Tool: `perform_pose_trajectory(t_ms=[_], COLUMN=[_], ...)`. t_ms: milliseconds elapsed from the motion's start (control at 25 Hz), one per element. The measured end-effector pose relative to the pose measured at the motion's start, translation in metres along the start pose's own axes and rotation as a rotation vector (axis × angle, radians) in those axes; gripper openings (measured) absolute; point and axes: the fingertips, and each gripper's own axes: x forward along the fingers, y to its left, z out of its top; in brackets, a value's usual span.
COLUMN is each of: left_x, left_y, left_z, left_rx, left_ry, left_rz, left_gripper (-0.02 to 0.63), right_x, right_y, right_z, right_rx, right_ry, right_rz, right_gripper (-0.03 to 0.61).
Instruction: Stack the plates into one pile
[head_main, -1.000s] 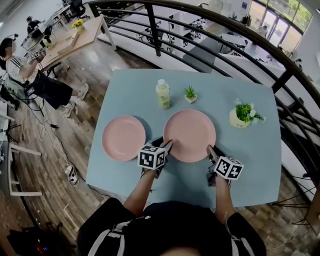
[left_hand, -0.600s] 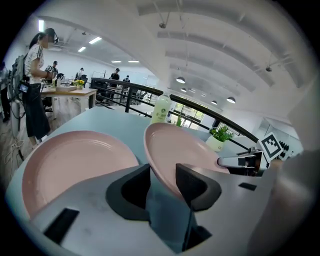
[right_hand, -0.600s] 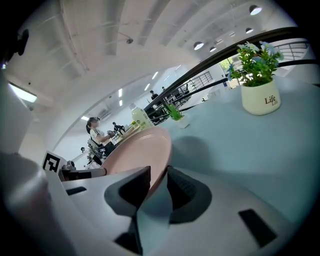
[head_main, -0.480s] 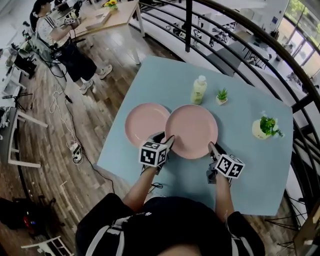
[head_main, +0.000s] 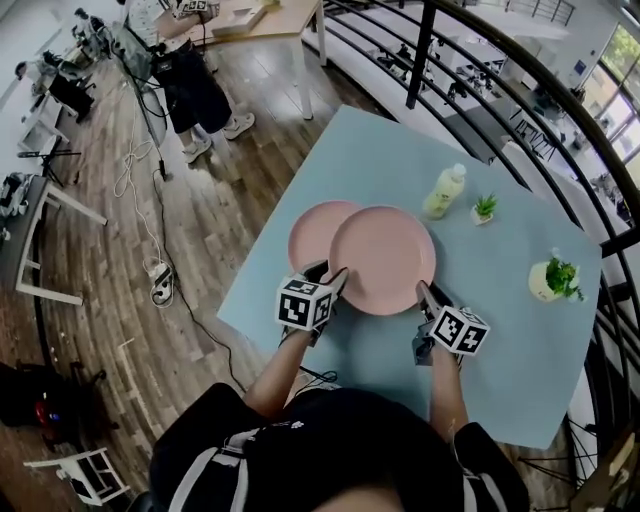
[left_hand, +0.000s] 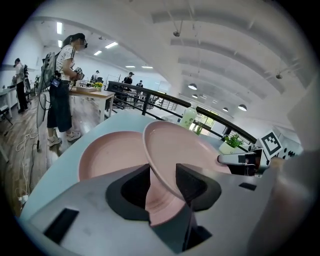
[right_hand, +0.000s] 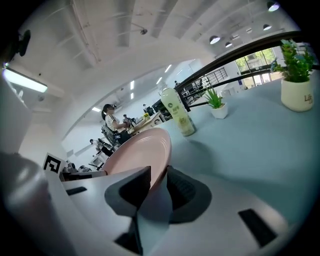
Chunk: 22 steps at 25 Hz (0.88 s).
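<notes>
I have the top plate (head_main: 383, 258) between my grippers: the left gripper (head_main: 330, 275) has its near-left rim between its jaws, the right gripper (head_main: 425, 296) its near-right rim. The plate hangs over the right part of the lower plate (head_main: 312, 232), which lies on the table (head_main: 520, 350). Behind the top plate and to its right stands the bottle (head_main: 443, 191), with the small plant (head_main: 484, 209) just right of it. The pot plant (head_main: 555, 279) stands further right, near the table's edge.

The upper plate (head_main: 383, 260) overlaps and hides part of the lower plate (head_main: 311, 236)
</notes>
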Motion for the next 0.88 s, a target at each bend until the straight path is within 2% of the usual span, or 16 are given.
perform_pose_trajectory(t_ms=[240, 480, 880], left_x=[-0.018, -0.03, -0.035], left_y=[0.034, 0.066, 0.096], left_z=[0.003, -0.003, -0.012], left_rx=[-0.022, -0.007, -0.004], left_ry=[-0.021, -0.002, 0.027], left_rz=[0.012, 0.036, 0.025], left_gripper=[0.164, 0.164, 0.17], right_x=[0.027, 0.05, 0.072], right_y=[0.03, 0.058, 0.078], right_z=[-0.004, -0.01, -0.024], right_rx=[-0.025, -0.054, -0.071], right_ry=[0.027, 0.044, 0.081], right_rz=[0.021, 0.042, 0.031], right_gripper=[0.102, 0.104, 0.11])
